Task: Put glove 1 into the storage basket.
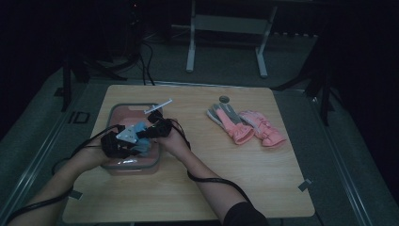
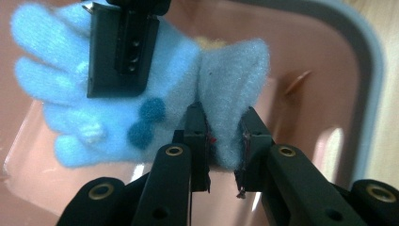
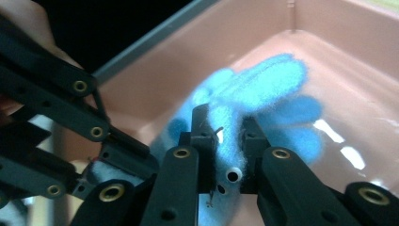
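Note:
A fuzzy light-blue glove (image 2: 155, 89) with dark-blue dots hangs over the inside of a pink bin (image 1: 123, 113) with a grey rim, at the table's left. My left gripper (image 2: 225, 136) is shut on the glove's cuff end, its pads pinching a fold of the fabric. My right gripper (image 3: 229, 141) is shut on the same blue glove (image 3: 263, 94) nearer the fingers, which spread out past its jaws. In the high view both grippers, left (image 1: 121, 141) and right (image 1: 151, 129), meet over the bin with the blue glove (image 1: 141, 129) between them.
A pair of pink-and-grey gloves (image 1: 244, 123) lies on the wooden table (image 1: 226, 179) to the right. A small round object (image 1: 224, 99) sits behind them. A white strip (image 1: 157, 106) rests at the bin's far rim. Black cables trail off both grippers toward the front edge.

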